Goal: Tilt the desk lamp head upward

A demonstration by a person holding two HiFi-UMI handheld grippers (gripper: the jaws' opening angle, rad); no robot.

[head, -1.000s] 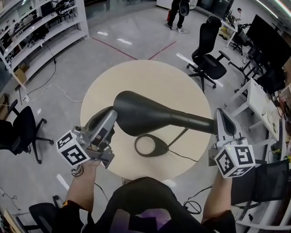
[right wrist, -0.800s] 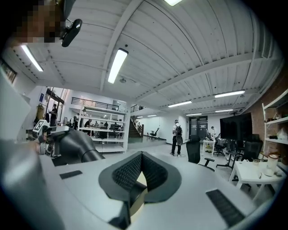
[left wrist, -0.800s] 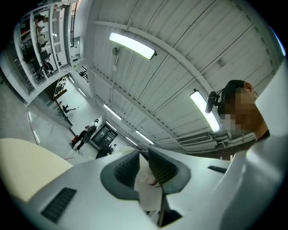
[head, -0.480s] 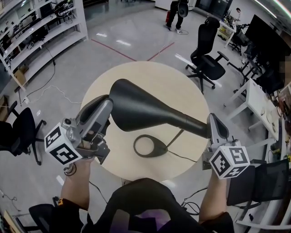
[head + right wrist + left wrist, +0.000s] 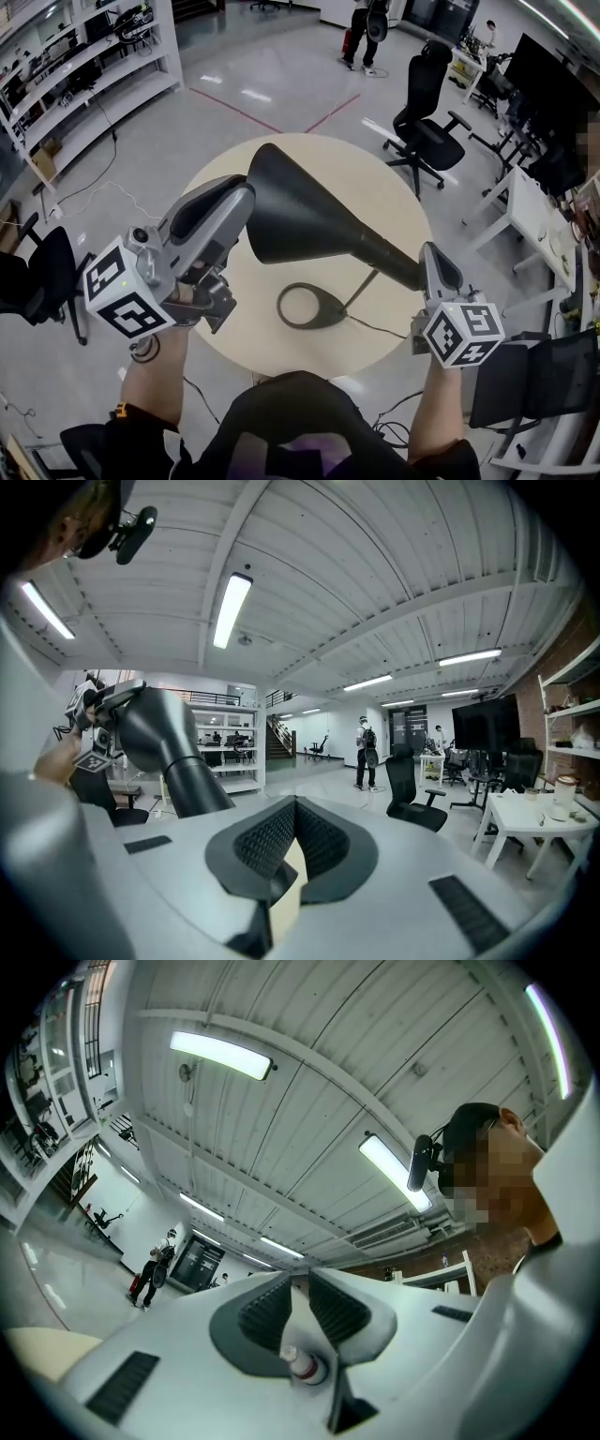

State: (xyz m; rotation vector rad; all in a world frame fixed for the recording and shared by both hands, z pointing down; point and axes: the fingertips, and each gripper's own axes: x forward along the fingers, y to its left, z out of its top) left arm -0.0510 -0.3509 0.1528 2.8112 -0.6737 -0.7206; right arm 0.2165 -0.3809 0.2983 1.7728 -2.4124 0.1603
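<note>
A dark grey desk lamp stands on the round beige table [image 5: 384,178]. Its ring-shaped base [image 5: 314,307] lies near the table's front edge. The big cone-shaped lamp head [image 5: 309,220] reaches up and to the left, with its wide end raised. My left gripper [image 5: 234,192] is shut and empty, and its tip lies against the wide rim of the head. In the left gripper view that gripper [image 5: 300,1288] points at the ceiling. My right gripper [image 5: 438,262] is shut beside the narrow end of the head. In the right gripper view the lamp head [image 5: 164,738] rises left of the right gripper [image 5: 293,822].
The lamp's cable [image 5: 380,326] runs off the table's front right. Black office chairs [image 5: 427,103] stand behind the table and another chair [image 5: 42,272] at its left. White shelving [image 5: 84,66] lines the left, a white desk [image 5: 530,211] the right. A person [image 5: 361,28] stands far off.
The lamp head's wide end has swung up and away from the table. My left gripper has risen with it. My right gripper has shifted a little left and forward along the narrow end.
</note>
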